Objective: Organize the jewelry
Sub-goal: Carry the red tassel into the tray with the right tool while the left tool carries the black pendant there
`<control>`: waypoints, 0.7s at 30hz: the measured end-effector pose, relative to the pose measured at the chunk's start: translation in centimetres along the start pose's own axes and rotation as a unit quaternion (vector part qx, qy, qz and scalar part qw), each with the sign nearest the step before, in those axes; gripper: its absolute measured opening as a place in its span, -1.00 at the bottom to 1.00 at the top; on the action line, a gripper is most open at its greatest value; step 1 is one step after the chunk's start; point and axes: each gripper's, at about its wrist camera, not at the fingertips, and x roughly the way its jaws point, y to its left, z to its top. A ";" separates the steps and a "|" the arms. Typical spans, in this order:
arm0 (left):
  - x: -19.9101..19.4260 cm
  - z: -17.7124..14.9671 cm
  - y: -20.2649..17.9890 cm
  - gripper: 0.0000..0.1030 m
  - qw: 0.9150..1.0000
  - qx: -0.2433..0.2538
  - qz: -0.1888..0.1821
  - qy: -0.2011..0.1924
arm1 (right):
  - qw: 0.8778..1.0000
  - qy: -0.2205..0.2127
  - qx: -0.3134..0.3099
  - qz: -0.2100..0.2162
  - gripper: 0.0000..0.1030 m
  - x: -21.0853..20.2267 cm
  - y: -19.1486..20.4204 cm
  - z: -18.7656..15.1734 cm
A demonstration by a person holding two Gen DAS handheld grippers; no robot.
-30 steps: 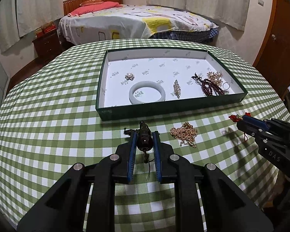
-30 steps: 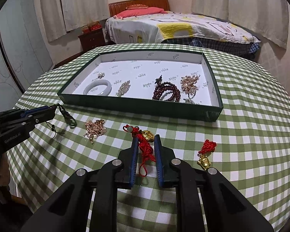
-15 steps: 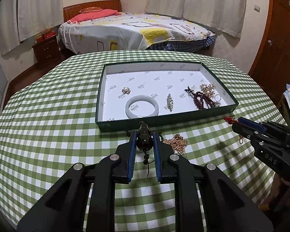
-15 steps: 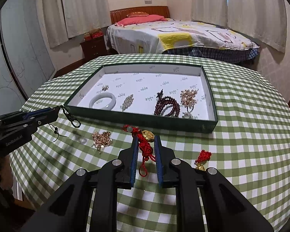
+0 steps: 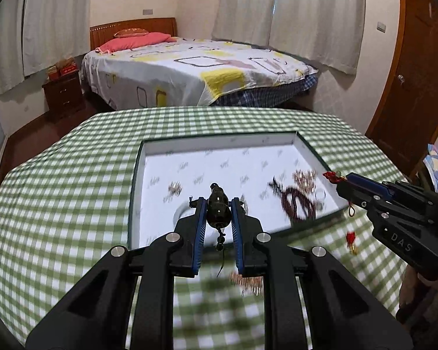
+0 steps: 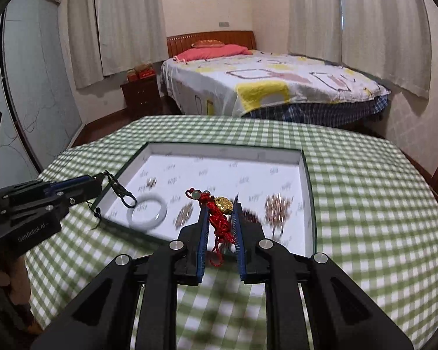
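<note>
My left gripper (image 5: 217,204) is shut on a dark gourd-shaped pendant (image 5: 218,208) with a cord, held above the near edge of the green tray (image 5: 133,180). My right gripper (image 6: 220,208) is shut on a red knotted charm (image 6: 217,218) with a gold piece, also raised over the tray (image 6: 306,175). In the tray lie a pale bangle (image 6: 147,214), a dark bead bracelet (image 5: 296,204) and gold-pink pieces (image 6: 279,204). A gold chain (image 5: 245,280) and a second red charm (image 5: 350,240) lie on the cloth.
The table has a green checked cloth (image 5: 58,189). Behind it stand a bed (image 5: 189,67) and a nightstand (image 5: 62,93). A wooden door (image 5: 411,81) is at the right. Each gripper shows in the other's view, at its side edge.
Both grippers have risen and moved forward from above the cloth to over the tray's near edge, each still holding its piece. The views are now motion-blurred.
</note>
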 end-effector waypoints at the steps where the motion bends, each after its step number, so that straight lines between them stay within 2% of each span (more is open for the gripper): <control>1: 0.6 0.6 0.0 -0.67 1.000 -0.003 -0.002 -0.001 | 1.000 -0.002 0.000 -0.001 -0.67 0.4 -0.1 0.5; 6: 3.9 2.9 -0.1 -0.67 1.000 -0.004 0.002 -0.005 | 1.000 -0.004 0.003 -0.009 -0.67 3.4 -1.0 2.3; 10: 7.4 3.7 -0.1 -0.67 1.000 -0.006 0.011 0.004 | 1.000 0.014 0.008 -0.016 -0.67 6.8 -2.0 2.6; 16: 12.6 3.4 0.5 -0.67 0.999 -0.008 0.021 0.048 | 0.998 0.056 0.011 -0.018 -0.67 10.9 -2.8 2.0; 21: 14.4 2.9 1.3 -0.67 0.997 -0.016 0.022 0.072 | 0.997 0.078 0.010 -0.028 -0.67 12.8 -3.1 1.8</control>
